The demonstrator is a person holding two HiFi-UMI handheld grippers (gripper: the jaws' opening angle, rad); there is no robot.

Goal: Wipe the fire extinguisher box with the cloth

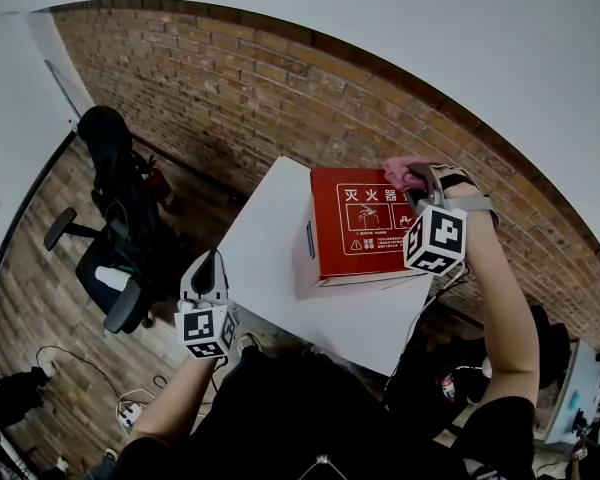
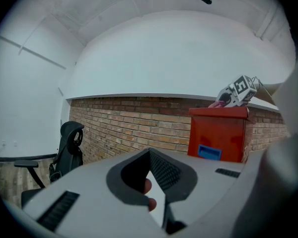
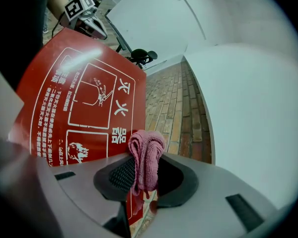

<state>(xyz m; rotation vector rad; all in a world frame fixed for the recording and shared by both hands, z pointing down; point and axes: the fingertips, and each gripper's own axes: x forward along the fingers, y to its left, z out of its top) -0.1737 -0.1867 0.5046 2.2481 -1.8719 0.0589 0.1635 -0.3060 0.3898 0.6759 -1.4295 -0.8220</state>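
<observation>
A folded pink cloth (image 3: 148, 148) is clamped between the jaws of the right hand-held gripper (image 3: 144, 170), with its bunched end standing out past the jaw tips. In the head view this hand-held gripper (image 1: 412, 180) is held over the far right corner of the red fire extinguisher box (image 1: 360, 223), and the cloth (image 1: 402, 173) is pressed at that corner of the printed top face. White characters and line drawings are seen on that face in the right gripper view, where the box (image 3: 84, 108) fills the area left of and under the jaws. The box is laid flat on the white counter (image 1: 270, 228), near its far right part, with a blue handle (image 1: 308, 240) on the side face turned to the left. The jaws of the left hand-held gripper (image 2: 150, 155) are brought together with nothing between them; it (image 1: 212, 266) is held low, off the counter's left edge and well apart from the box (image 2: 218, 135). A brick wall (image 1: 280, 88) runs behind the counter, and a black office chair (image 1: 120, 208) stands on the wooden floor (image 1: 30, 298) at the left.
</observation>
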